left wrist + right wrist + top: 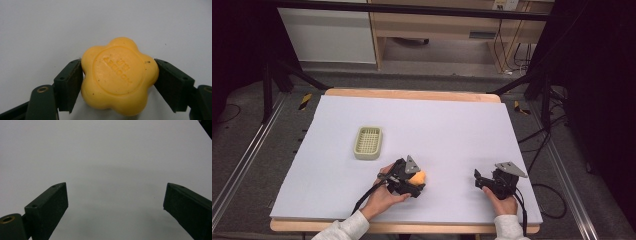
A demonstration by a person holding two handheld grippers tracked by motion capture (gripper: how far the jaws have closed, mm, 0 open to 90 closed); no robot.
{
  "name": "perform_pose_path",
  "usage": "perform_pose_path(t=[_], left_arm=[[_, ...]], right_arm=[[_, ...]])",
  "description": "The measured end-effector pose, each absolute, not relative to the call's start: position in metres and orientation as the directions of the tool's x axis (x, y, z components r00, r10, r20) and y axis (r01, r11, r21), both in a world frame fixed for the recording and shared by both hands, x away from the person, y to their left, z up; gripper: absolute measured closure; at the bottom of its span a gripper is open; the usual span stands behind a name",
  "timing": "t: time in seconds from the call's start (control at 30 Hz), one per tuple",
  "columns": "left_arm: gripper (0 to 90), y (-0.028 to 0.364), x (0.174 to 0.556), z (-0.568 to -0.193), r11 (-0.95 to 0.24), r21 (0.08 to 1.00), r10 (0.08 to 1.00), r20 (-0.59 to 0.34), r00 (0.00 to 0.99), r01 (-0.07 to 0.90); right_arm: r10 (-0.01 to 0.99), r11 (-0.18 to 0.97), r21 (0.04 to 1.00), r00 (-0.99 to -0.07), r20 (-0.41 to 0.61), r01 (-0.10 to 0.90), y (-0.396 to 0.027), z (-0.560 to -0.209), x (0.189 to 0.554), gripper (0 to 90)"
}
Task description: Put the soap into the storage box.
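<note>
A yellow flower-shaped soap [418, 176] [119, 75] with stamped lettering lies on the white table cover [442, 125], near the front, left of centre. My left gripper [417, 182] [118, 77] is shut on it, one black pad pressed against each side. A person's hand holds that gripper from below. My right gripper [478, 179] [115, 200] rests low over the cover at the front right, open, with nothing between its fingers.
A pale green slotted soap tray [367, 155] stands on the cover behind and to the left of the left gripper. The wooden table edge [412, 93] runs along the back. Dark frame legs and cables flank the table.
</note>
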State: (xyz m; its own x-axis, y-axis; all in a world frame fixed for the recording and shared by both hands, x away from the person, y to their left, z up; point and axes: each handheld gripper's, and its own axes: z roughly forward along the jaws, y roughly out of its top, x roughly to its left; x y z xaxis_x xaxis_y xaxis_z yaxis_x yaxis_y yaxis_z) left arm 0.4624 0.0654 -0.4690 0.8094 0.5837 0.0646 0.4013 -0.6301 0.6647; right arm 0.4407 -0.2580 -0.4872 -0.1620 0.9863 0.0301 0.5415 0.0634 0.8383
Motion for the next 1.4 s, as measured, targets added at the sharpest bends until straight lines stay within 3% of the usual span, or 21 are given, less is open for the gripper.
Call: perform_pose_path(t=[0.53,0.73,1.4], left_arm=[[20.3,0.064,0.467,-0.475,-0.645,0.652,0.578,0.075,0.813,0.399],[25.0,0.066,0.467,-0.477,-0.633,0.663,0.571,0.050,0.820,0.401],[26.0,0.075,0.462,-0.457,-0.596,0.689,0.606,0.049,0.794,0.412]], right_arm=[[0.986,0.067,0.838,-0.166,0.029,0.542,-0.258,-0.487,0.441,6.1],[0.986,0.065,0.837,-0.165,0.031,0.543,-0.258,-0.487,0.441,6.1],[0.986,0.064,0.838,-0.165,0.031,0.542,-0.258,-0.487,0.441,6.1]])
